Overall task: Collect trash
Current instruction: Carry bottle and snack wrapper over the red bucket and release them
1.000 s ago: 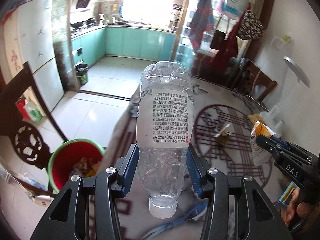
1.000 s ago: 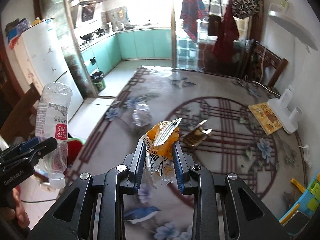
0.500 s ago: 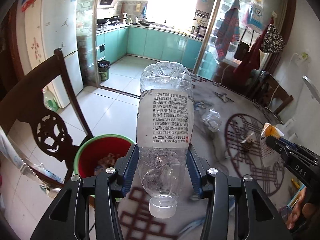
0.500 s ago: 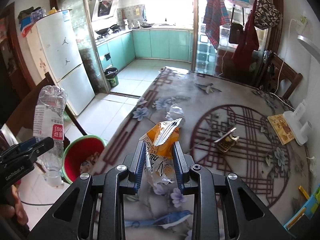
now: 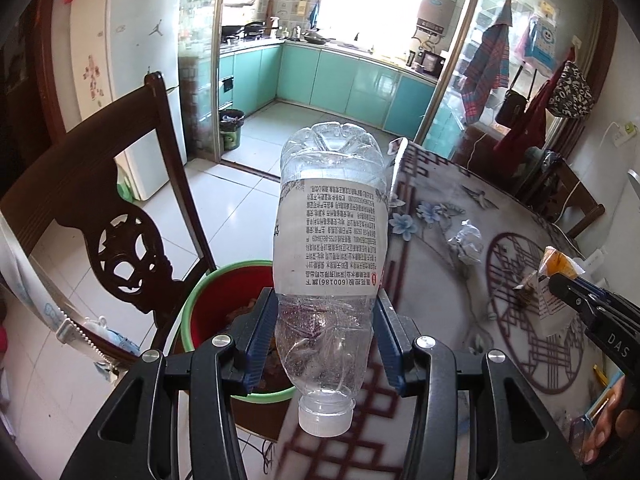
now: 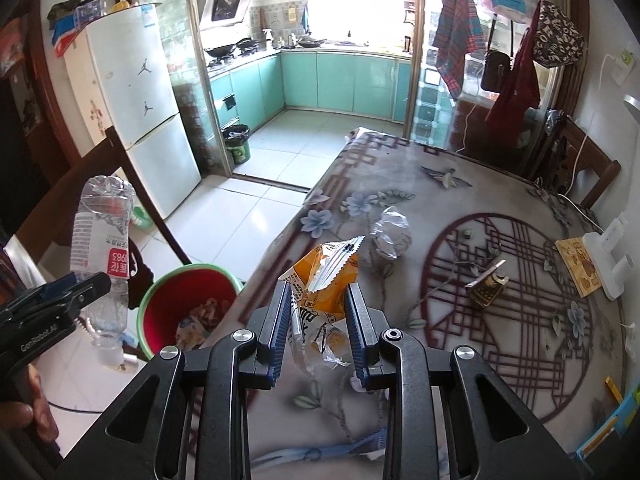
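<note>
My left gripper (image 5: pixel 325 338) is shut on an empty clear plastic bottle (image 5: pixel 330 240), cap end toward the camera, held in the air beside the table's left edge. A red bucket with a green rim (image 5: pixel 224 308) holding scraps stands on the floor behind and below the bottle. My right gripper (image 6: pixel 318 322) is shut on an orange and clear snack wrapper (image 6: pixel 326 280) above the table's left part. The right wrist view also shows the bottle (image 6: pixel 102 240) in the left gripper (image 6: pixel 60 300), and the bucket (image 6: pixel 180 304) between the two grippers. A crumpled clear wrapper (image 6: pixel 390 232) and a small brown packet (image 6: pixel 486 284) lie on the table.
A dark wooden chair (image 5: pixel 116 236) stands just left of the bucket. The round table (image 6: pixel 500 340) carries a patterned cloth, a white device (image 6: pixel 604 256) and a yellow card (image 6: pixel 578 264) at its right. A white fridge (image 6: pixel 136 100) and a small dark bin (image 6: pixel 236 144) stand beyond on the tiled floor.
Both grippers have swung left, away from the table's middle and toward the bucket. The chair has come into view and the bucket now lies behind the bottle. Both grips are unchanged.
</note>
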`<action>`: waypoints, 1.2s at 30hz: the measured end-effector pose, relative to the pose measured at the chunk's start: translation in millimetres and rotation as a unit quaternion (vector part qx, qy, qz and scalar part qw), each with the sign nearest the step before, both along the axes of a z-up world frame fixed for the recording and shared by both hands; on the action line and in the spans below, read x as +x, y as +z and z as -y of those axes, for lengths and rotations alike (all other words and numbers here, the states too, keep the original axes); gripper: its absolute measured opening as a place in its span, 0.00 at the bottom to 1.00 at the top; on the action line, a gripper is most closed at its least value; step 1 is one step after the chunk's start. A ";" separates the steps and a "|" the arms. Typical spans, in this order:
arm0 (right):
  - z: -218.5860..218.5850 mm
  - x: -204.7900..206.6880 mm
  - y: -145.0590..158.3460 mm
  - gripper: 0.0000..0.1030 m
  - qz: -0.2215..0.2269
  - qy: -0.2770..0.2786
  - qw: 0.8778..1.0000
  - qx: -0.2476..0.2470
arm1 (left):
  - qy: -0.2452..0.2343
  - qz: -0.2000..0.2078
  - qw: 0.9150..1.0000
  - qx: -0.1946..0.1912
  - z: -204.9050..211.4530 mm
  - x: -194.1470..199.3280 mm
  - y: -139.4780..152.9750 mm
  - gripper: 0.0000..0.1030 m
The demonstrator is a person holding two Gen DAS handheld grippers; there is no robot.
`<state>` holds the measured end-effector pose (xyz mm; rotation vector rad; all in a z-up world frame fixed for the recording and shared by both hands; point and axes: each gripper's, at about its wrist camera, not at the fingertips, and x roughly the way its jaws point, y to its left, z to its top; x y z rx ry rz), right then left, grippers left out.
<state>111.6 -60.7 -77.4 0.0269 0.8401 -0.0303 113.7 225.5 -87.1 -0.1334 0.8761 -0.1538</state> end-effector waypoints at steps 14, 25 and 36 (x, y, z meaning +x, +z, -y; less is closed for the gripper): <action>-44.8 17.4 0.5 0.26 -0.001 0.035 0.999 0.000 | 0.017 -0.010 1.000 0.000 -27.1 8.5 -12.8 0.44; -74.1 39.2 -13.2 0.26 -0.015 0.068 0.998 0.009 | 0.035 -0.030 0.999 0.005 -48.2 20.3 -29.8 0.44; -99.6 63.4 -26.8 0.26 -0.031 0.094 0.995 0.020 | 0.053 -0.045 0.997 0.011 -71.4 37.2 -42.5 0.44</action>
